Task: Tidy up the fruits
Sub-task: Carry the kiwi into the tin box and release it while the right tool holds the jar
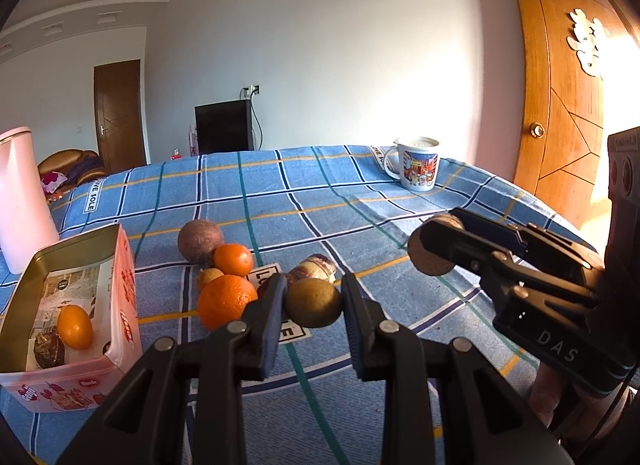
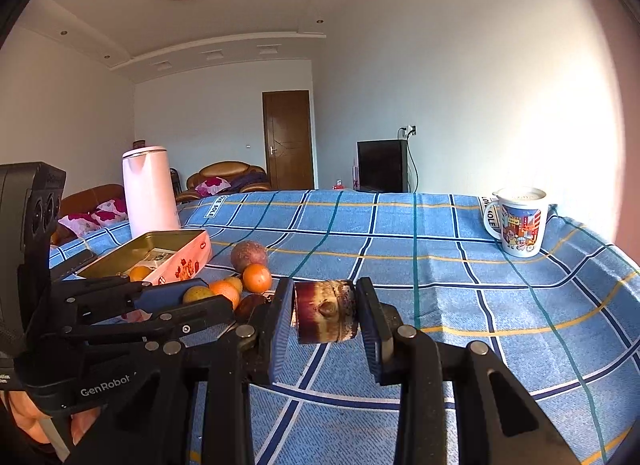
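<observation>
Fruit lies in a loose cluster on the counter [image 1: 400, 201], which is covered by a blue checked cloth with yellow, teal and dark lines. The left tongs [image 1: 314, 305] are closed on a round, dull olive-brown fruit [image 1: 313, 303] with a matte, faintly speckled skin, pinched between the two blue-padded fingers [image 1: 272, 317]; whether it is lifted clear of the cloth I cannot tell. Just left of it sits a large orange [image 1: 226, 301] with bright, dimpled skin, and behind that a smaller orange [image 1: 233, 260], a small yellowish-brown fruit [image 1: 209, 277] and a dusty purple-brown ball-shaped fruit [image 1: 200, 241], all bunched close together. Behind the gripped fruit lies a brown-and-cream wrapped piece [image 1: 314, 270]. At the left stands an open tin box [image 1: 120, 305] with pink printed sides and a gold interior, holding a small oval orange fruit [image 1: 75, 326] and a dark brown lump [image 1: 49, 349] on printed paper. The right tongs [image 2: 326, 317] clasp a short, drum-shaped brown piece [image 2: 326, 317], glossy dark red-brown fading to cream, with a knobbly spot on its face; from the left camera its flat end looks tan and speckled. It is held above the cloth, to the right of the fruit cluster. A pink jug [image 2: 150, 193] stands behind the box, and a cartoon-printed mug [image 2: 520, 221] sits near the far right edge of the counter.
</observation>
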Demonstrator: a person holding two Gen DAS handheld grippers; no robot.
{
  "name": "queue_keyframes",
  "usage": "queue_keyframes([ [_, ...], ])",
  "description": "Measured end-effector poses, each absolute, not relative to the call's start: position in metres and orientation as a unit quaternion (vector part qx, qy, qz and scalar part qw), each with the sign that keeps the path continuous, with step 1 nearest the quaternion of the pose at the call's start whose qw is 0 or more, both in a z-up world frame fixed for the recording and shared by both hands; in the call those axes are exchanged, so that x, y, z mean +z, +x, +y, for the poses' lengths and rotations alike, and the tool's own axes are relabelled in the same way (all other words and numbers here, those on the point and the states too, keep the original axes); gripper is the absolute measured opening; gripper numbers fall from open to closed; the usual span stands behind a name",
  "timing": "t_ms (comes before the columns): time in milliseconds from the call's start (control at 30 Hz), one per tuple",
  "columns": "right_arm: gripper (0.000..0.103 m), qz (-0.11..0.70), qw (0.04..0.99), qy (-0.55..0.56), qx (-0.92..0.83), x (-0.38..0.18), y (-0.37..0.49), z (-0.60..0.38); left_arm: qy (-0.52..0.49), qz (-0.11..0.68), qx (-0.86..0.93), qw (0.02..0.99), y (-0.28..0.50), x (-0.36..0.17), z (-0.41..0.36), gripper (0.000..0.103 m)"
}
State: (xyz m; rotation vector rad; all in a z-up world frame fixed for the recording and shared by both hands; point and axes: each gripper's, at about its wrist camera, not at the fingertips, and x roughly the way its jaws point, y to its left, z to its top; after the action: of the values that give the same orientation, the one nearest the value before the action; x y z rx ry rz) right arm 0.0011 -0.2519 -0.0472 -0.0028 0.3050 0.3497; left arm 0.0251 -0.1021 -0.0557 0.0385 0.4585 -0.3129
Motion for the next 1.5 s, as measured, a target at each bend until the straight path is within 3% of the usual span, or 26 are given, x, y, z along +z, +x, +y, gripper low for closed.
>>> queue_keyframes([
  [567, 0.034, 0.164, 0.968, 0.004, 0.187, -0.041, 0.007, -0.244, 0.006, 0.216, -0.123, 0.969, 0.023, -0.046, -0.071, 0.030],
  [1000, 0.034, 0.167, 0.947, -0.029, 0.273, 0.009, 0.036, -0.168, -0.035, 0.220, -0.054, 0.973, 0.036, -0.032, 0.009, 0.030],
  [1233, 0.034, 0.202, 0.932, -0.051, 0.295, 0.011, 0.065, -0.113, -0.061, 0.225, -0.008, 0.972, 0.046, -0.032, 0.062, 0.030],
  [1500, 0.035, 0.285, 0.923, -0.056, 0.252, -0.031, 0.048, -0.145, -0.077, 0.236, -0.022, 0.968, 0.038, -0.044, 0.071, 0.030],
])
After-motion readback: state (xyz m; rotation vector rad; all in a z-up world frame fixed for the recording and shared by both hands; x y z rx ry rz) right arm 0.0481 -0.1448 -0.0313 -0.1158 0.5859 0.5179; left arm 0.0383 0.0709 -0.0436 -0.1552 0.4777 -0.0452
